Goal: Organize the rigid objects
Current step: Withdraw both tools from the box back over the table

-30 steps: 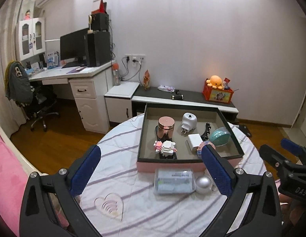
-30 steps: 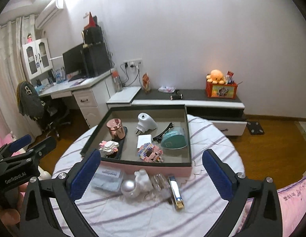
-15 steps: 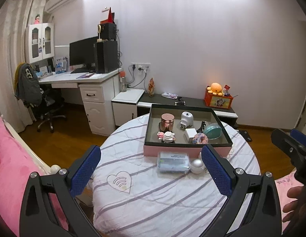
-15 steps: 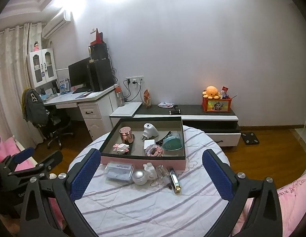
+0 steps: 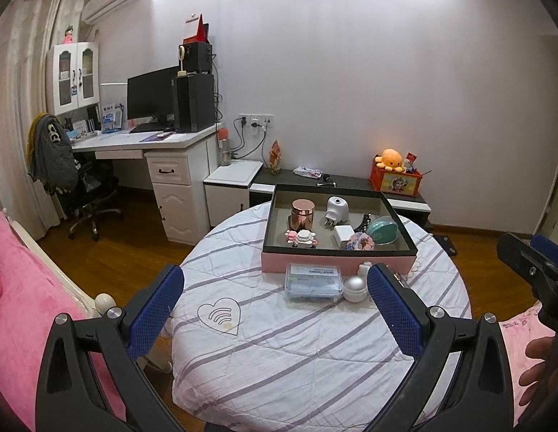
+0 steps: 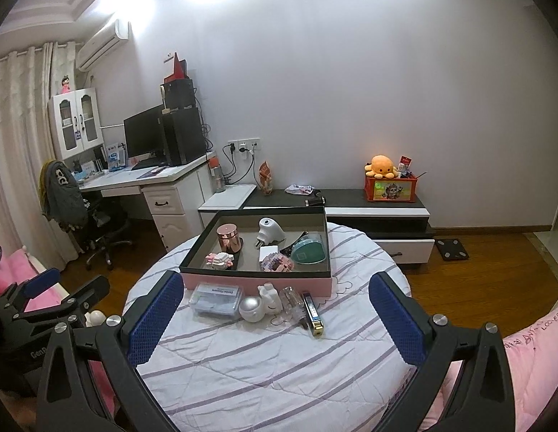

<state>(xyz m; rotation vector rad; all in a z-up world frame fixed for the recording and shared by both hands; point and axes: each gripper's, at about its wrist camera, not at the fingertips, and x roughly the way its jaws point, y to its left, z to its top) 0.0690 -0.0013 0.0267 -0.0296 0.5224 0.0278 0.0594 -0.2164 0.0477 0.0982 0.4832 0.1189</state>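
Note:
A pink tray with a dark rim [image 5: 336,264] [image 6: 257,280] stands on a round table [image 5: 314,352] [image 6: 279,367] and holds a copper jar [image 5: 302,214], a white plug [image 5: 337,210], a teal case [image 5: 382,230] and block toys. In front of it lie a clear box [image 5: 313,282] [image 6: 216,298], a silver ball [image 5: 355,288] [image 6: 253,308], a white figure [image 6: 270,297], a clear bottle [image 6: 291,300] and a harmonica [image 6: 312,311]. My left gripper [image 5: 275,309] and right gripper [image 6: 275,315] are both open, empty and held back from the table.
A pink bed [image 5: 23,324] lies at the left. A white desk [image 5: 171,165] with a monitor and an office chair [image 5: 88,194] stand behind. A low cabinet [image 6: 368,212] with an orange box runs along the wall. Wooden floor surrounds the table.
Both grippers have pulled back and up from the tray, so the whole table now shows. Both stay open and empty. The objects have not moved.

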